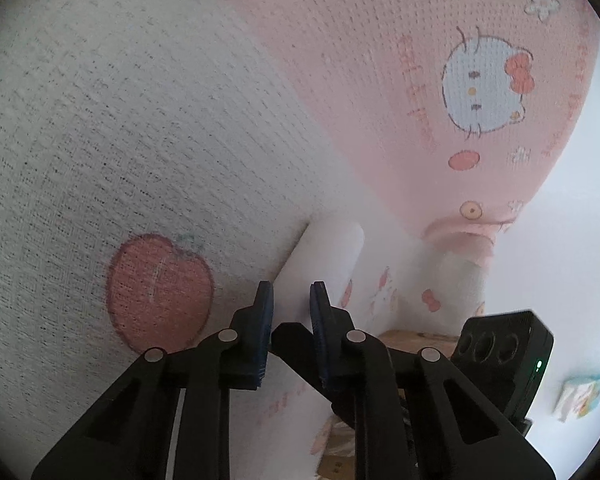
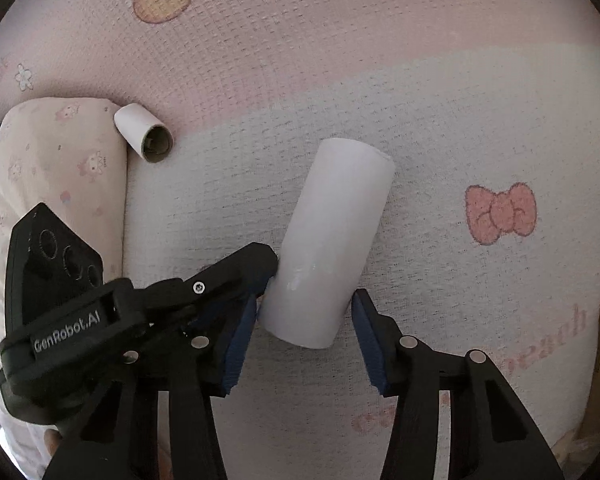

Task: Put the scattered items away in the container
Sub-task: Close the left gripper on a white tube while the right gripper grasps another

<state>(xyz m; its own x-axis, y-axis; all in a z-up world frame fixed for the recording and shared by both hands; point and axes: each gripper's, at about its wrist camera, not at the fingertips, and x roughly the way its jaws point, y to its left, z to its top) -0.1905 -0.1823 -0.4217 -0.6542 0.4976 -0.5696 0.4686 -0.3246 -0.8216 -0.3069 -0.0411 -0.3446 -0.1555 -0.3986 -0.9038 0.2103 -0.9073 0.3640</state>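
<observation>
Left claw (image 1: 291, 300) pinches white tube (image 1: 324, 256) over blanket (image 1: 140, 120) (pink-and-white, cartoon-printed).

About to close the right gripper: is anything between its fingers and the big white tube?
Nothing visible does. The right hand-held gripper straddles the white tube's near end, but the left hand-held gripper touches that tube beside it.

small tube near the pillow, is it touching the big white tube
Apart. The right wrist view shows the small tube beside the pillow, with bare blanket between it and the big white tube.
</observation>
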